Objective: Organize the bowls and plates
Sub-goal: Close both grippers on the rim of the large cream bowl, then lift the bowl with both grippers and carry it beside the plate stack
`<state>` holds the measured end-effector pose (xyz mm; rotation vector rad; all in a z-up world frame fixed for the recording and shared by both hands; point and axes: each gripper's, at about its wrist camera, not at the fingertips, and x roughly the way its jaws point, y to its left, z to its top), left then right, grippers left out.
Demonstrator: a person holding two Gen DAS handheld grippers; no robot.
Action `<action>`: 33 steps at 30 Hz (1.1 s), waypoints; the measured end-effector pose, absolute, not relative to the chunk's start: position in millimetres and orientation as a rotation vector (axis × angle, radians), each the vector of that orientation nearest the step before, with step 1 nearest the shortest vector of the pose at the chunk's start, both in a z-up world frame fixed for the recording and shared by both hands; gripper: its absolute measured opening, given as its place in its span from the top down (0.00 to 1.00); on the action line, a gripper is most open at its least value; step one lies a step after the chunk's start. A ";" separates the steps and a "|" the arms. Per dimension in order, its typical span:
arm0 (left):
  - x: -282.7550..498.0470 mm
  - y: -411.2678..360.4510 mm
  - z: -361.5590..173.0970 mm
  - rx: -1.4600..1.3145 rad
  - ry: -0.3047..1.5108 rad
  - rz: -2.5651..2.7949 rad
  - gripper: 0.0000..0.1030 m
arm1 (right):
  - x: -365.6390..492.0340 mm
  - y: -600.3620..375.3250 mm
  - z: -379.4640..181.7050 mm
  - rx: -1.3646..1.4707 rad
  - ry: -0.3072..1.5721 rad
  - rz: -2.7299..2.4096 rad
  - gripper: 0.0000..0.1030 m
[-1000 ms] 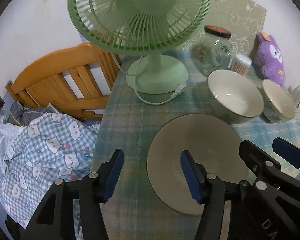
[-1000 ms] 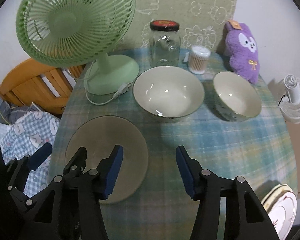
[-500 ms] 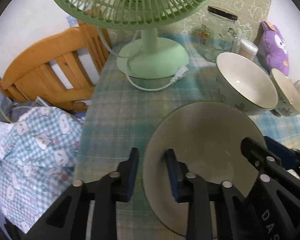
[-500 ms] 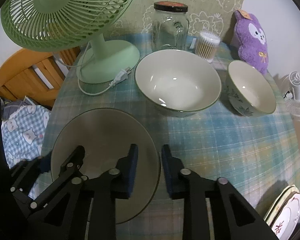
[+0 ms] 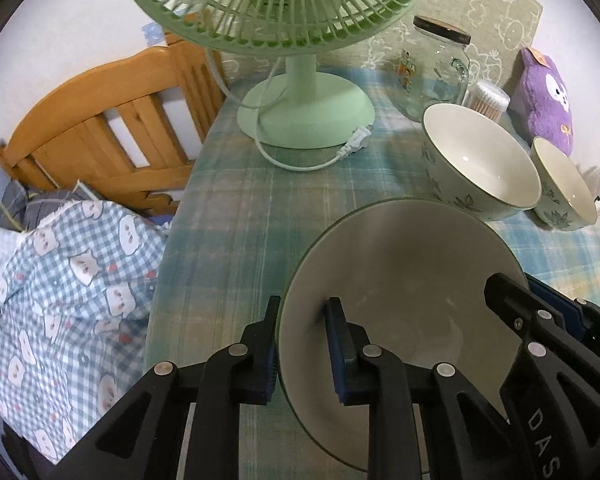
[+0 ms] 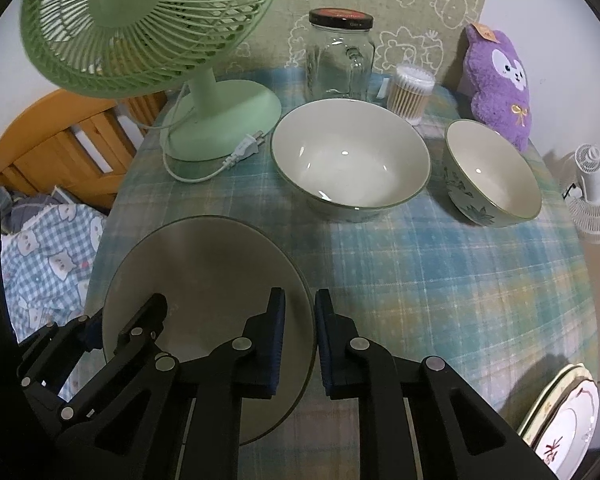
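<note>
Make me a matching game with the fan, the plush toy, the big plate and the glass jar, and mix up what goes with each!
Things:
1. fan
2. plush toy
3. big plate
4. glass jar

Clues:
A. purple
B. has a dark lid
C. green, with an unplugged cord
D. pinched at its rim by both grippers

Pairs: 1-C, 2-A, 3-D, 4-B

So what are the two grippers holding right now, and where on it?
Both hold the grey plate by its rim: the left gripper is clamped on its left edge, the right gripper on its right edge, opposite each other.
</note>
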<state>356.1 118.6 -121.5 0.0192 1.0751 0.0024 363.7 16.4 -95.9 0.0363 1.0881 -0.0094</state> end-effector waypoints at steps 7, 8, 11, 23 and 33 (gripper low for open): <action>333.3 106.3 -107.5 0.007 1.068 0.009 0.82 | 338.6 4.6 -81.1 0.030 1.075 -0.006 0.82; 329.6 104.0 -104.6 0.007 1.066 0.009 0.81 | 335.0 2.6 -78.3 0.030 1.071 -0.006 0.82; 319.0 96.9 -96.3 0.010 1.057 0.010 0.81 | 321.2 -5.0 -70.5 0.032 1.061 -0.003 0.82; 255.6 60.3 -73.7 -0.009 1.031 0.034 0.81 | 253.3 -42.9 -48.5 0.025 1.030 0.021 0.82; 202.0 28.7 -87.3 -0.009 1.047 0.024 0.81 | 194.7 -74.9 -65.2 0.024 1.048 0.012 0.82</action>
